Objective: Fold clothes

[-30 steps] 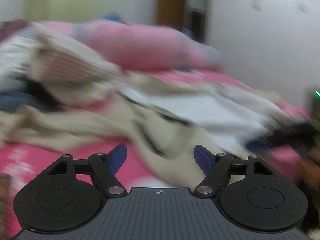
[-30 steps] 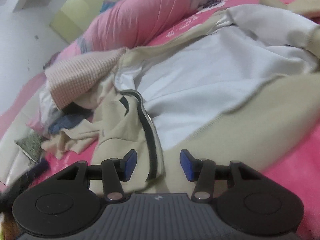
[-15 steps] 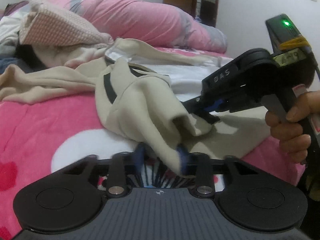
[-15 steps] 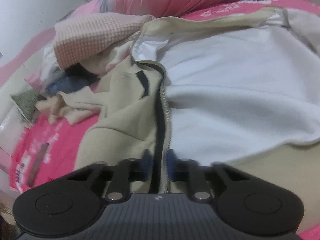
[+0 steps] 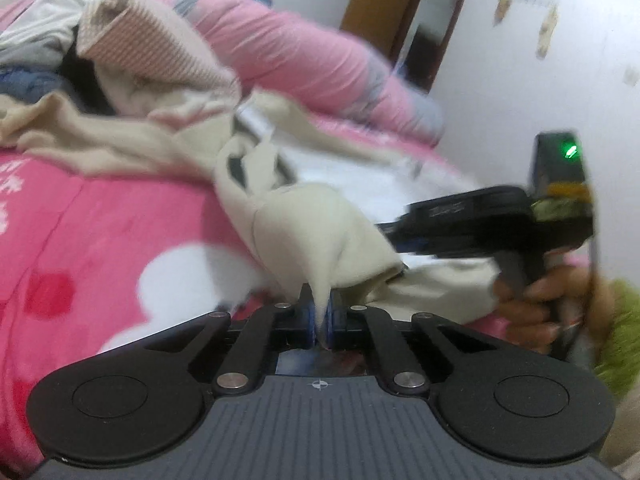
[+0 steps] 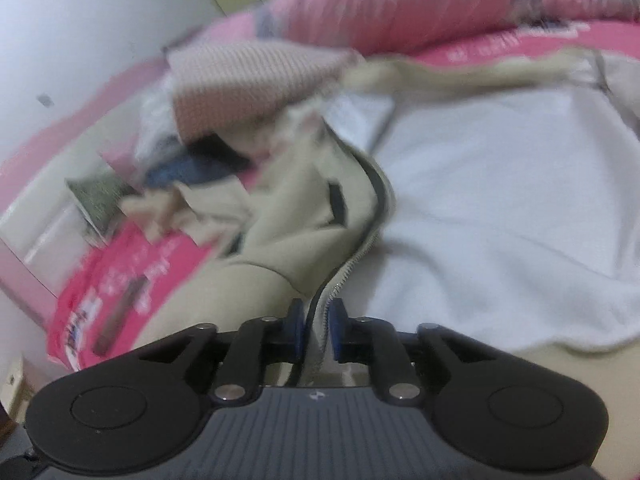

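Observation:
A beige zip-up jacket (image 5: pixel 304 220) with a white fleece lining (image 6: pixel 500 184) lies open on the pink bedspread. My left gripper (image 5: pixel 319 326) is shut on a pinched point of its beige front panel, which rises in a peak. My right gripper (image 6: pixel 318 328) holds the zipper edge (image 6: pixel 360 248) between its blue pads. Its jaws are opening a little, but the fabric still runs taut from them. In the left wrist view the right gripper (image 5: pixel 404 242) reaches into the jacket from the right, held by a hand (image 5: pixel 536 292).
A heap of other clothes (image 5: pixel 152 48), topped by a pink checked piece, lies behind the jacket. A long pink bolster (image 5: pixel 304 52) runs along the back. The pink bedspread (image 5: pixel 100 232) is bare at the left. A dark slim object (image 6: pixel 120 312) lies near the bed's edge.
Both grippers went from open to closed on the jacket's front edge. The left one has pulled its fabric into a peak, and the right pads stand slightly wider than half a second ago.

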The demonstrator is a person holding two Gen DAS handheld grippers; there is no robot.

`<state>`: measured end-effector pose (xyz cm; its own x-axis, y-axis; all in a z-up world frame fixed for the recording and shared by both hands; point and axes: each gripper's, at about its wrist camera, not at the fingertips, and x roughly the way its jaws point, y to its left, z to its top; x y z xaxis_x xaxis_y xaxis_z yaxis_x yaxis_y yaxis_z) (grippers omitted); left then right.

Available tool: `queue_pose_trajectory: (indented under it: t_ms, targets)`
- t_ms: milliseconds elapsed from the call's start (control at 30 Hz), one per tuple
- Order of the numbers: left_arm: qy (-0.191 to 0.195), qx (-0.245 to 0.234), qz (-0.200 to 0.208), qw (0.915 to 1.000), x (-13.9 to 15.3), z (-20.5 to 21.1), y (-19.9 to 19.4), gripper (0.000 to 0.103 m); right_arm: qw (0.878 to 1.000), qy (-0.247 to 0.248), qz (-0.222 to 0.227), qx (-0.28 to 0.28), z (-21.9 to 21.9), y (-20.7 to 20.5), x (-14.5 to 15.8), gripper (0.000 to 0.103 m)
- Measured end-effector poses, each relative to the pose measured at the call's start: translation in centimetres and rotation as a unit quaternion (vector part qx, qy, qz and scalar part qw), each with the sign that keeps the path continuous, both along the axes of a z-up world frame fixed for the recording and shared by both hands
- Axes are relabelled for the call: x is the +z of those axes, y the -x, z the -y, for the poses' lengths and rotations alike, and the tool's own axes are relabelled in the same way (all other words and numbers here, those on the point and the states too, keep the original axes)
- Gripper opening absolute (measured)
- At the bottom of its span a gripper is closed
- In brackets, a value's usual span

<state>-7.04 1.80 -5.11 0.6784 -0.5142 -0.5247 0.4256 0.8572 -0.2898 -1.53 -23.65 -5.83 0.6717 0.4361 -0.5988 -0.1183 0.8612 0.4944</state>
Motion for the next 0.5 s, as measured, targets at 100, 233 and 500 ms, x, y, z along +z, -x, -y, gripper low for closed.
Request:
queue_pose_trajectory:
  t_ms: [100,233,500]
  targets:
    - [-0.011,0.010,-0.031,0.9994,-2.0,0.1,-0.5,0.006,0.999,-0.015,-0.030,-0.038,1.7,1.8,-1.4,0.039]
    - [-0.025,0.009,-0.024,0.9994,-2.4,0.6,-0.6,0.020,0.984,-0.099,-0.008,-0.145,7.2,8.8,-1.2,0.048]
    - [-0.042,0.020,-0.021,0.9987,-2.5,2.2,-1.3,0.038,0.928,-0.198,-0.001,-0.316,16.7,14.3,-3.6,0.047]
